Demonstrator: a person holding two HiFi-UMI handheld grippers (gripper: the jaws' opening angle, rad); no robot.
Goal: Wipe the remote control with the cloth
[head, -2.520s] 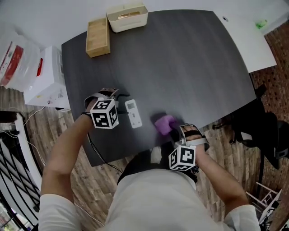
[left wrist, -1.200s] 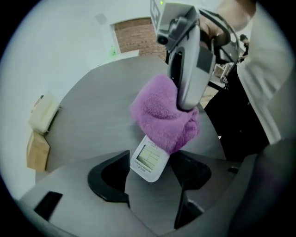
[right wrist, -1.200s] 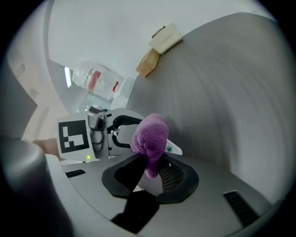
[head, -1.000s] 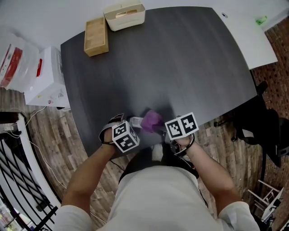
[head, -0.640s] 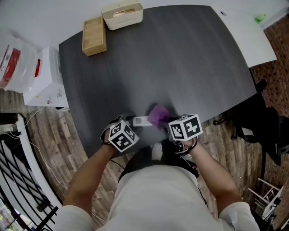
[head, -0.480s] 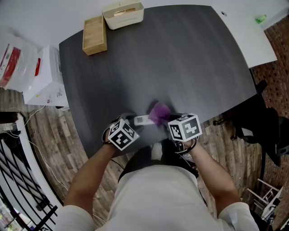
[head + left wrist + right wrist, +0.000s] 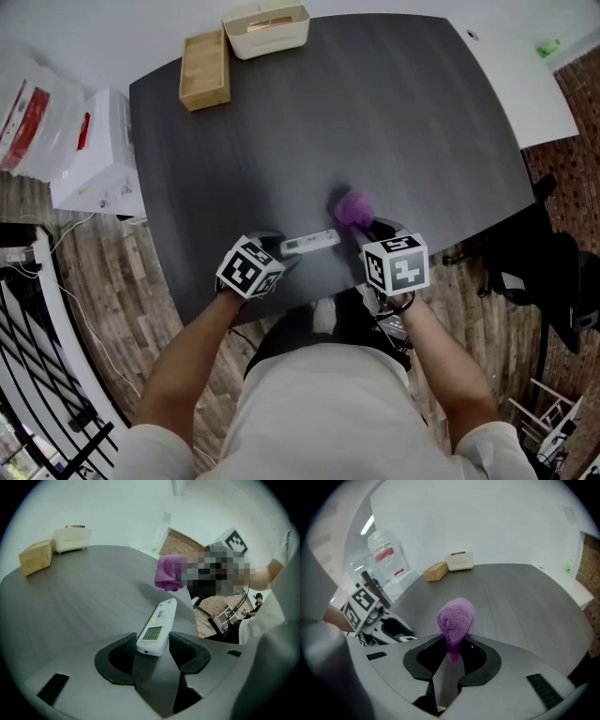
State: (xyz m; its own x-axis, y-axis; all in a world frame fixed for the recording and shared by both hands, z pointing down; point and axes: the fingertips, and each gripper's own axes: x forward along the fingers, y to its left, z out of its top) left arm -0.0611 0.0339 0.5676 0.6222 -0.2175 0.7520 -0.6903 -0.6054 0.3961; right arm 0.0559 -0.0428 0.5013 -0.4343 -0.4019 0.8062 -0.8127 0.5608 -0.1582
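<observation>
My left gripper [image 7: 286,251] is shut on the near end of the white remote control [image 7: 309,242], its screen side up [image 7: 158,626]. Its jaws have just been closing with the remote between them. The remote juts out to the right over the dark table [image 7: 375,112], near the front edge. My right gripper [image 7: 370,230] is shut on a bunched purple cloth [image 7: 353,208], which stands up out of the jaws [image 7: 456,618]. The cloth hangs just right of the remote's far tip and apart from it [image 7: 169,573].
A wooden box [image 7: 205,71] and a cream tray [image 7: 265,28] sit at the table's far left corner. A white box [image 7: 94,159] stands on the floor to the left, a white surface [image 7: 511,66] to the right, and a black chair [image 7: 534,253] by the right edge.
The right gripper has carried the cloth off the remote to the right and a little up. The left gripper has rolled, and the remote now lies more level, pointing right.
</observation>
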